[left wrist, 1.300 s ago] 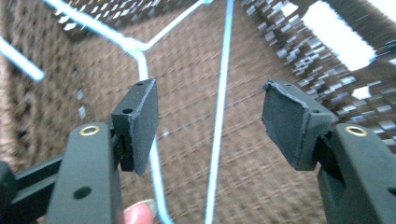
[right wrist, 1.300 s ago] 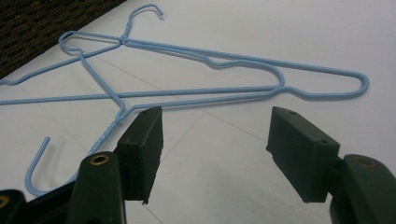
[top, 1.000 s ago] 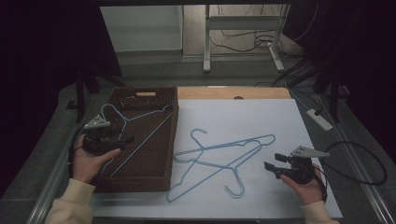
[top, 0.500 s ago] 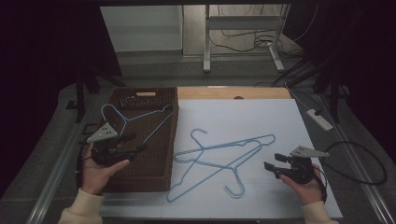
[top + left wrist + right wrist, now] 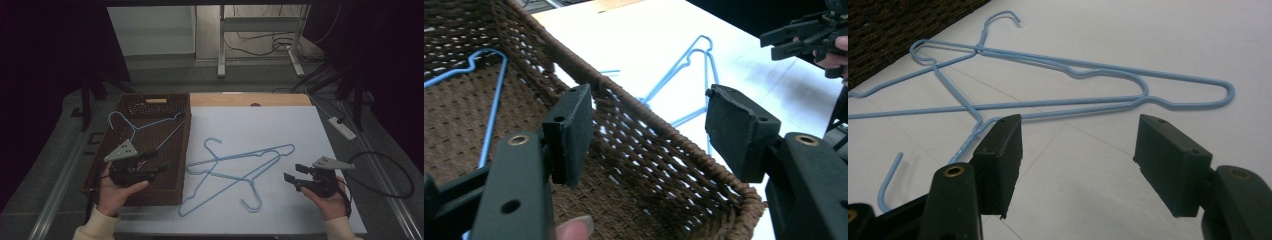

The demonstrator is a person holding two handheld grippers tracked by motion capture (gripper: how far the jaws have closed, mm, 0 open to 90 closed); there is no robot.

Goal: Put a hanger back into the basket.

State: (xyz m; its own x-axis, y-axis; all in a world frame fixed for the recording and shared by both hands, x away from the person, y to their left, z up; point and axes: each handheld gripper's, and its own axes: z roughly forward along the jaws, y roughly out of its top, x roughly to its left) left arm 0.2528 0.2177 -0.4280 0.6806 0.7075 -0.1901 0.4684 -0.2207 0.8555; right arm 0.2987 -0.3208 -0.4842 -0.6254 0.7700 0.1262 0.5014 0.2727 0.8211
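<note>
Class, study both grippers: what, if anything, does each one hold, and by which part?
Nothing is held. The left gripper hangs open over the basket, and the right gripper is open beside the two blue hangers on the table, with nothing between its jaws.

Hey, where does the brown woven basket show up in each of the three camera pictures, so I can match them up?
High view: the brown woven basket sits left of centre on the table, one blue hanger inside.
Left gripper view: its rim runs diagonally between the jaws, its floor at the left.
Right gripper view: a dark corner at top left.
Shared landmark: the two crossed blue hangers on the white sheet beside the basket.
</note>
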